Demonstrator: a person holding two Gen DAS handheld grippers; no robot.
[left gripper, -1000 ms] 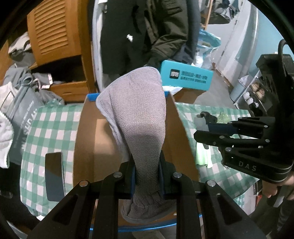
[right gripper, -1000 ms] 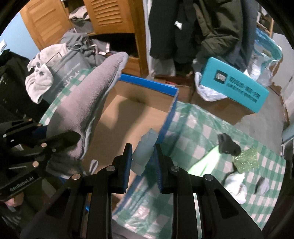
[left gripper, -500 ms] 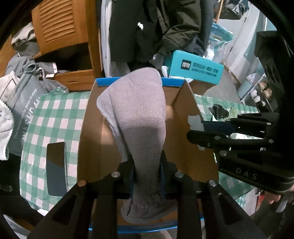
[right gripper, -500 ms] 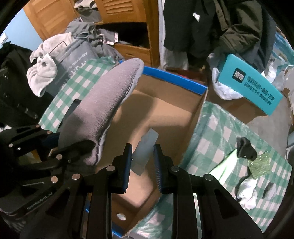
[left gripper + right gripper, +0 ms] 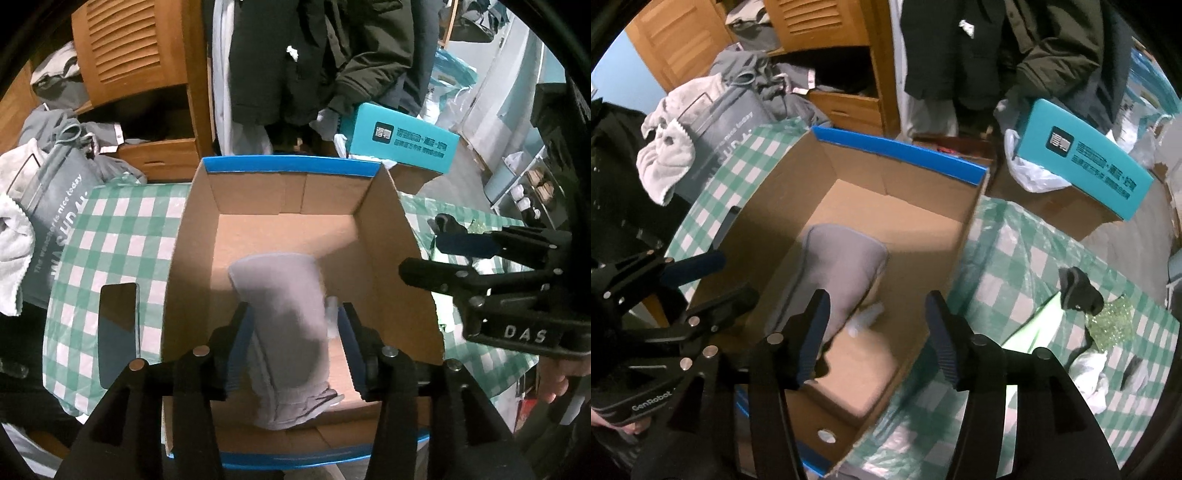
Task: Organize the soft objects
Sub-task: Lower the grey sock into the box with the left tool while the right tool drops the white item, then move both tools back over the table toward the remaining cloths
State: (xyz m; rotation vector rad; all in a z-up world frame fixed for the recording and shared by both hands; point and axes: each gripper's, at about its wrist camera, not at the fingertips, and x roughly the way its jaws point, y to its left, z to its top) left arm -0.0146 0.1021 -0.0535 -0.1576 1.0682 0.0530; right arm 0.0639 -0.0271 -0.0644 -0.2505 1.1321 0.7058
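An open cardboard box (image 5: 291, 164) with a blue rim stands on the green checked cloth. A grey soft slipper (image 5: 288, 314) lies inside it on the box floor. My left gripper (image 5: 294, 310) hangs over the box with its jaws opening; the slipper sits between them, clear of the pads. Beside the slipper lies a small translucent white piece (image 5: 866, 317). My right gripper (image 5: 879, 332) is above the box's right side, jaws opening, nothing pressed between them. Each gripper shows in the other's view: the right gripper (image 5: 421, 254), the left gripper (image 5: 735, 278).
A dark phone (image 5: 118, 332) lies on the cloth left of the box. A grey tote bag (image 5: 55, 206) and a white towel (image 5: 665, 158) sit at the left. Right of the box are a black object (image 5: 1078, 288), a green glittery item (image 5: 1115, 321) and a teal carton (image 5: 1086, 158).
Both grippers have opened. The grey slipper has dropped out of the left gripper into the box, and the translucent piece has left the right gripper and lies beside it.
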